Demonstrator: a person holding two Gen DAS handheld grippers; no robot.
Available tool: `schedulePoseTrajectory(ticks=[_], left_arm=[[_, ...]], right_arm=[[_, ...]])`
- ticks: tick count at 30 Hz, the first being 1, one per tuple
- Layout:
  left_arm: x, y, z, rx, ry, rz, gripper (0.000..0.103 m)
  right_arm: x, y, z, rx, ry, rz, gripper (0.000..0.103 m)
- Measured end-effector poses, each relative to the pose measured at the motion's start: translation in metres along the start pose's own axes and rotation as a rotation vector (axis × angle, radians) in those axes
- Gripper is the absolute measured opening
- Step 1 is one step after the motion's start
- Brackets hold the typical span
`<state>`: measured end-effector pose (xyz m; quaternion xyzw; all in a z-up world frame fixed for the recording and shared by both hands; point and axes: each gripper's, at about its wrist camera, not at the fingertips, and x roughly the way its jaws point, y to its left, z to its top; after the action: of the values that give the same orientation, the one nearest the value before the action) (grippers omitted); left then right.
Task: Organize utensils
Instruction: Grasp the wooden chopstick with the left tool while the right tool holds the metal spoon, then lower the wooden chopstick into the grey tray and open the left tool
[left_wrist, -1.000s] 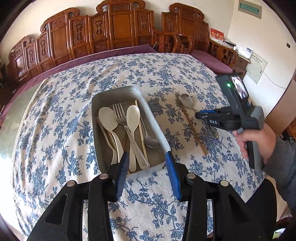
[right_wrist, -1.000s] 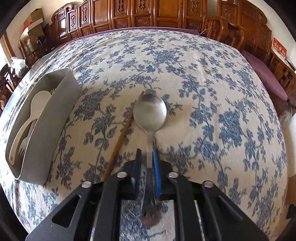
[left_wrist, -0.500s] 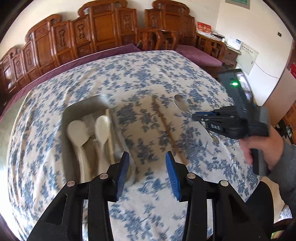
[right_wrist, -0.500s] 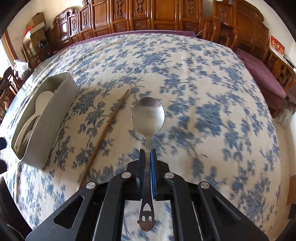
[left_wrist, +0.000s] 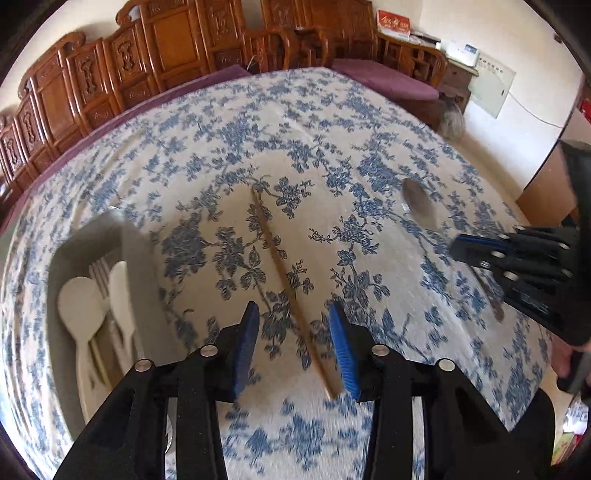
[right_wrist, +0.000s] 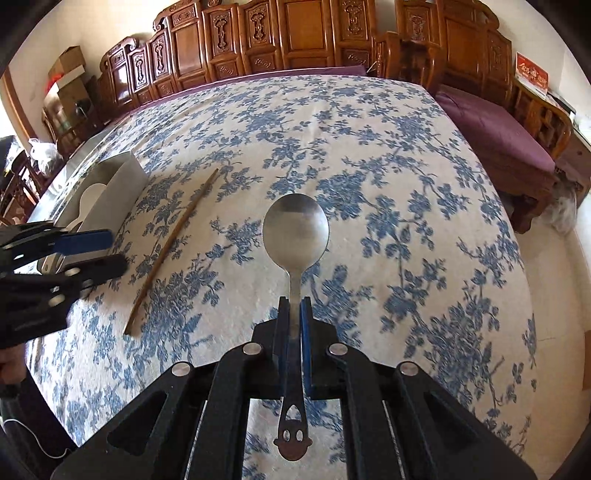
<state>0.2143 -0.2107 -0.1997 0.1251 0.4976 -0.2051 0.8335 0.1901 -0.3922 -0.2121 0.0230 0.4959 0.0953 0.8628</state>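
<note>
Two grippers over the flowered tablecloth (left_wrist: 229, 122)
Right gripper (right_wrist: 294, 306) pinches a metal spoon (right_wrist: 295, 229); left gripper (left_wrist: 294, 332), fingers spread and just narrowing, straddles one chopstick (left_wrist: 284, 280) beside the tray (left_wrist: 140, 258).

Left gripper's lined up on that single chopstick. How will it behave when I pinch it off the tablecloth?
The chopstick looks thin, stiff and probably light. Lying flat on the tablecloth, it may roll or slip aside. A pinch near its end would likely let it pivot.
</note>
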Motion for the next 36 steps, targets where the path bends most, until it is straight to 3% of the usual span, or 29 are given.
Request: schedulePoseTrajectory(ticks=[5,12,14,16,36], left_arm=[[0.028,0.006,0.005,-0.046,0.062,0.001,0.028],[0.042,0.005,0.006,-0.054,0.086,0.017,0.017],[0.041,0.005,0.006,-0.054,0.087,0.013,0.006],[0.041,0.006,0.004,-0.056,0.092,0.007,0.004],[-0.056,0.049,-0.011,-0.078,-0.066,0.021,0.004]], right_arm=[[-0.004,-0.004,-0.003,0.007,-0.005,0.01,0.007],[-0.007,-0.004,-0.002,0.007,-0.011,0.017,0.007],[-0.008,-0.003,-0.001,0.006,-0.012,0.016,0.008],[-0.01,-0.001,-0.001,0.002,-0.014,0.012,0.008],[-0.039,0.065,0.018,-0.072,-0.06,0.025,0.007]])
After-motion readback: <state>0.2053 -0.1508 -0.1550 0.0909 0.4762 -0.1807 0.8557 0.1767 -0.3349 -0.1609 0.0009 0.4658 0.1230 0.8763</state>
